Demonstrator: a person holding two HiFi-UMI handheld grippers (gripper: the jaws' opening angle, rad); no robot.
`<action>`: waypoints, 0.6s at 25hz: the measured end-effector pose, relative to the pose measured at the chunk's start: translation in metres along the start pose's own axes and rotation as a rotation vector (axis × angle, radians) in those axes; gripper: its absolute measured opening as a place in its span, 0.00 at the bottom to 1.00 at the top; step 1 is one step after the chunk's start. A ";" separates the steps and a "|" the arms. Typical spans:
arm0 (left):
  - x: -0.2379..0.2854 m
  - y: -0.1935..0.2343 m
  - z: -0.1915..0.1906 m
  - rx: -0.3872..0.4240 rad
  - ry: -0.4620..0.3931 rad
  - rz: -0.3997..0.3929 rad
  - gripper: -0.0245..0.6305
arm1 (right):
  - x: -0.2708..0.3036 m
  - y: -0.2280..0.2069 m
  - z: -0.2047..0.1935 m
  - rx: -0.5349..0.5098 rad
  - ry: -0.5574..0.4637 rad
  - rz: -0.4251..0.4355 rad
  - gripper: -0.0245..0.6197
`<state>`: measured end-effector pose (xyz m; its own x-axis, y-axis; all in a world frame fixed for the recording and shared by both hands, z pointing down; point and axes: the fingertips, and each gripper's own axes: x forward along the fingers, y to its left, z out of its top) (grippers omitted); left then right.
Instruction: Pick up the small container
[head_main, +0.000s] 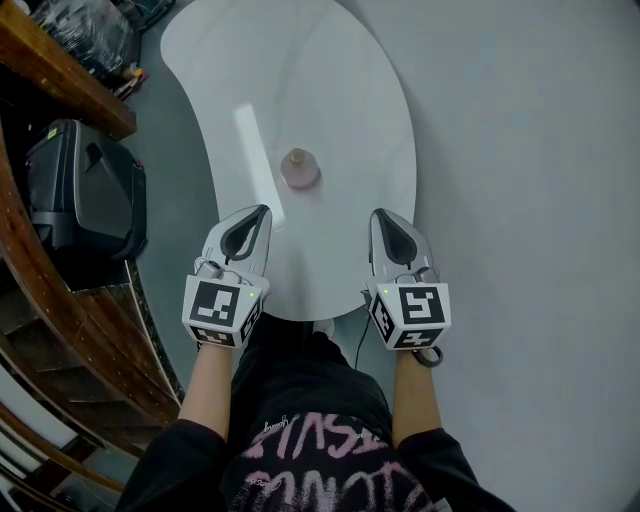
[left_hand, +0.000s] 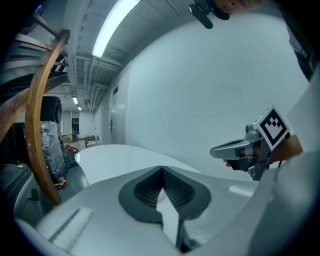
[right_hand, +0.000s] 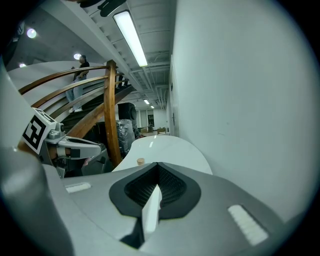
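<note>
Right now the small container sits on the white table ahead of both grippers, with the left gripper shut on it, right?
No: the left gripper is shut on nothing. The head view shows the small container free on the white table, ahead of it and the right gripper.

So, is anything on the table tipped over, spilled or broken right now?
Nothing stands out. The small container stands upright on the white table, with no spill around it. The left gripper and the right gripper are both shut and empty, short of it.
</note>
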<state>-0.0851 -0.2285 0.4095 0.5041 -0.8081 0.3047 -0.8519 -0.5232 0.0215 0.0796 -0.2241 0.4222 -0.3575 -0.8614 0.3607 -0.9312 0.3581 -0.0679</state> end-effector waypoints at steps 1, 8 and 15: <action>0.000 0.001 -0.002 -0.002 0.002 0.000 0.04 | 0.001 0.001 -0.003 0.000 0.003 0.000 0.07; 0.003 0.002 -0.013 -0.016 0.022 -0.007 0.04 | 0.005 0.000 -0.014 0.013 0.021 -0.005 0.07; 0.005 -0.001 -0.029 -0.036 0.046 -0.032 0.04 | 0.006 0.004 -0.028 0.020 0.045 -0.018 0.07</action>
<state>-0.0863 -0.2241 0.4390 0.5248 -0.7776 0.3463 -0.8404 -0.5380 0.0656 0.0757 -0.2179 0.4507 -0.3376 -0.8506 0.4031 -0.9389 0.3349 -0.0797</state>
